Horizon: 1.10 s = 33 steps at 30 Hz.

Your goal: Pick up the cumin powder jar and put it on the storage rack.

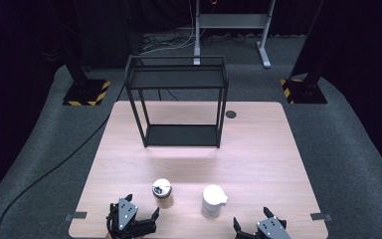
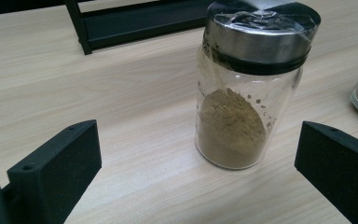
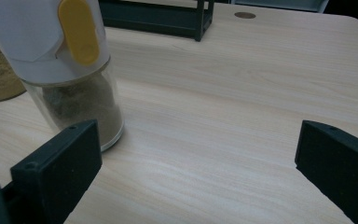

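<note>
Glass forms the body of the spice jar (image 2: 235, 121), which stands upright on the wooden table (image 1: 258, 149) with a brushed metal lid under clear film and tan powder heaped against one side; that much comes from the left gripper view, while the high view gives just a small jar (image 1: 162, 192) with a pale round top, near the table's front edge and at about one o'clock from the left gripper (image 1: 142, 211). The left gripper's two black jaws stand wide apart with nothing between them, the jar sitting ahead of the gap and nearer the right-hand jaw, not touched. At three o'clock from that jar, a little apart, stands a white-capped shaker (image 1: 213, 200). The right gripper view shows what the high view cannot: a yellow tab on its white cap and a clear lower part holding grey-brown powder (image 3: 81, 100). The right gripper (image 1: 251, 221) lies at about five o'clock from the shaker, its jaws likewise spread wide and empty, the shaker standing just beyond the left-hand jaw. At the left edge of that view the first jar's tan contents show behind the shaker. Farther out, at twelve o'clock from both containers, a black metal two-tier rack (image 1: 179, 99) stands at the back of the table, both shelves bare, with a small round grommet (image 1: 231, 114) beside it.
</note>
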Each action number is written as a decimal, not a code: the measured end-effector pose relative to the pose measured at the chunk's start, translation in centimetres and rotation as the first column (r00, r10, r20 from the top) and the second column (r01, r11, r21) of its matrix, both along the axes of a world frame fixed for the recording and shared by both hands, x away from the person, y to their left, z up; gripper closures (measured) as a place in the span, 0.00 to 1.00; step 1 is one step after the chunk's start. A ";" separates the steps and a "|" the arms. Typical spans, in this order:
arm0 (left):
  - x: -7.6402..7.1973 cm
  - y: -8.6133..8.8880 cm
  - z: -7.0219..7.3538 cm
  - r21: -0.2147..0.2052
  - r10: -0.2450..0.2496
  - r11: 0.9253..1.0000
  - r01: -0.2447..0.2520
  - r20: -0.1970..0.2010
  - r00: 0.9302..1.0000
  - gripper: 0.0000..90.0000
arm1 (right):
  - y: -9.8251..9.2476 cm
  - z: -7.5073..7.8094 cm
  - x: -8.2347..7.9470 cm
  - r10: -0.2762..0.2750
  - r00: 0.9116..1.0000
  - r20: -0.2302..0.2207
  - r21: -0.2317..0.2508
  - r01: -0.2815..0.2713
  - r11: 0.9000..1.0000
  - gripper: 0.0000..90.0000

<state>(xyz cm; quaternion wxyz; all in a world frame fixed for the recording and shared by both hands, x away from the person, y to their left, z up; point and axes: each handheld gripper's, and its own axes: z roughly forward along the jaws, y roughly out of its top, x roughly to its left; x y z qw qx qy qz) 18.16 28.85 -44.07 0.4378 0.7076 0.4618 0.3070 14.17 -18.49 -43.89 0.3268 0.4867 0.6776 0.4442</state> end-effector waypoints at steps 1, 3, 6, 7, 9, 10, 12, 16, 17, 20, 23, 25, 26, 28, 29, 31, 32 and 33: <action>-0.1 -0.1 0.0 0.003 0.000 1.000 0.000 0.002 1.000 0.00 | -0.1 0.0 -0.1 -0.001 1.000 0.001 0.003 0.001 1.000 0.00; -0.2 -0.1 0.0 0.009 0.000 1.000 0.000 0.010 1.000 0.00 | -0.1 0.1 -0.1 -0.004 1.000 0.004 -0.001 0.004 1.000 0.00; -0.2 -0.3 -0.1 0.010 0.002 1.000 -0.002 0.006 1.000 0.00 | -0.2 0.1 -0.1 -0.005 1.000 -0.002 -0.001 0.005 1.000 0.00; -0.2 -0.3 -0.1 0.015 0.002 1.000 -0.002 0.006 1.000 0.00 | -0.2 0.1 0.0 -0.006 1.000 -0.004 -0.003 0.006 1.000 0.00; -0.1 -0.4 -0.1 0.016 0.002 1.000 -0.002 0.007 1.000 0.00 | -0.2 0.1 0.0 -0.006 1.000 -0.004 -0.003 0.006 1.000 0.00; -0.1 -0.5 -0.1 0.018 0.002 1.000 -0.002 0.009 1.000 0.00 | -0.2 0.1 0.0 -0.006 1.000 -0.004 -0.002 0.006 1.000 0.00; 0.0 -0.7 -0.2 0.020 0.001 1.000 -0.001 0.006 1.000 0.00 | -0.2 0.1 0.0 -0.005 1.000 -0.006 -0.006 0.005 1.000 0.00; 0.3 -1.0 -0.5 0.022 0.003 1.000 -0.003 0.002 1.000 0.00 | -0.1 0.1 0.1 -0.002 1.000 -0.011 -0.008 0.002 1.000 0.00; 0.4 -1.1 -0.6 0.021 0.004 1.000 -0.004 -0.004 1.000 0.00 | -0.1 0.1 0.1 -0.003 1.000 -0.010 -0.009 0.003 1.000 0.00; 1.0 -1.5 -0.8 0.014 0.010 1.000 -0.009 -0.016 1.000 0.00 | 0.0 0.1 0.1 0.001 1.000 -0.013 -0.011 -0.001 1.000 0.00; 1.7 -2.2 -0.9 0.026 0.004 1.000 -0.004 -0.025 1.000 0.00 | 0.0 -0.1 0.2 0.005 1.000 -0.018 -0.009 -0.006 1.000 0.00; 2.2 -2.7 -1.1 0.029 0.003 1.000 -0.002 -0.030 1.000 0.00 | 0.0 -0.1 0.3 0.006 1.000 -0.023 -0.009 -0.006 1.000 0.00; 2.6 -2.8 -1.1 0.031 -0.002 1.000 0.004 -0.036 0.999 0.00 | 0.0 -0.2 0.4 0.006 1.000 -0.027 -0.010 -0.006 1.000 0.00; 3.2 -3.1 -1.2 0.032 -0.013 0.999 0.014 -0.044 0.999 0.00 | 0.0 -0.2 0.5 0.007 0.999 -0.031 -0.012 -0.007 1.000 0.00; 3.6 -3.5 -1.4 0.035 -0.018 0.999 0.019 -0.042 0.999 0.00 | 0.1 -0.1 0.4 0.007 1.000 -0.027 -0.015 -0.007 1.000 0.00; 3.7 -3.7 -1.5 0.033 -0.017 0.999 0.018 -0.037 0.999 0.00 | 0.0 -0.1 0.3 0.005 1.000 -0.025 -0.016 -0.006 1.000 0.00; 3.8 -3.9 -1.5 0.033 -0.020 0.999 0.021 -0.036 0.999 0.00 | 0.0 -0.1 0.3 0.005 1.000 -0.025 -0.016 -0.006 1.000 0.00; 3.9 -4.0 -1.6 0.032 -0.020 0.999 0.022 -0.035 0.999 0.00 | 0.0 -0.1 0.4 0.004 1.000 -0.026 -0.015 -0.005 1.000 0.00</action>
